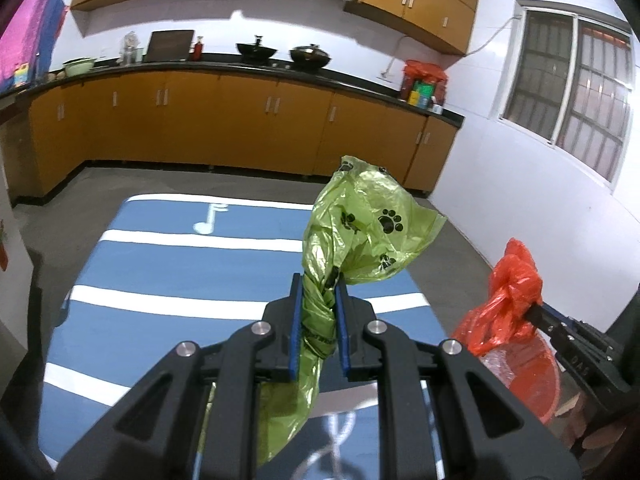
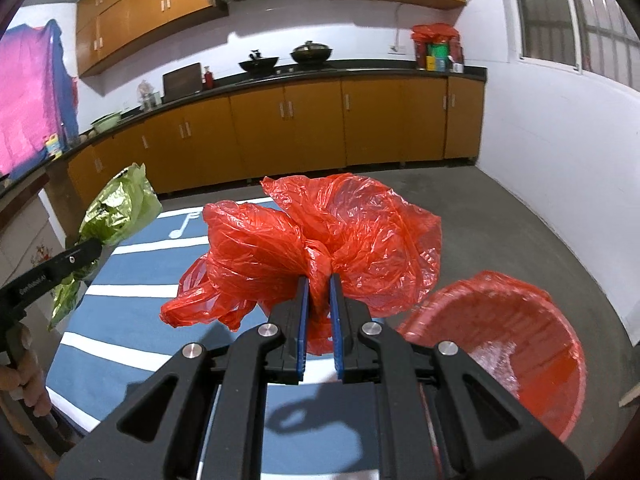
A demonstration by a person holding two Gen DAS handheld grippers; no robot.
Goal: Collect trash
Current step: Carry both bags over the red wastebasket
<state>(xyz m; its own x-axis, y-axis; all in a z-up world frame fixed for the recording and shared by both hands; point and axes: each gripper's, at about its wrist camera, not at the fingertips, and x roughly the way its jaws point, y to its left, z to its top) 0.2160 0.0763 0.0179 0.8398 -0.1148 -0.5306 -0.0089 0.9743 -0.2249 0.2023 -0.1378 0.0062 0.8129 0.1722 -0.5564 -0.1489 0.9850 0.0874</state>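
My left gripper (image 1: 319,286) is shut on the twisted neck of a green plastic bag (image 1: 364,220) printed with black paw marks; the bag puffs up beyond the fingertips and its tail hangs below. My right gripper (image 2: 319,280) is shut on the knotted middle of a crumpled red plastic bag (image 2: 320,236). Both bags are held in the air above a blue table with white stripes (image 1: 180,272). In the right wrist view the green bag (image 2: 120,204) shows at the left; in the left wrist view the red bag (image 1: 506,300) shows at the right.
A red plastic basin (image 2: 504,344) lined with clear film stands on the grey floor (image 2: 500,216) to the right of the table. Orange cabinets (image 2: 312,124) under a black counter with woks run along the far wall. A window (image 1: 572,88) is at the right. A hand (image 2: 24,380) holds the left tool.
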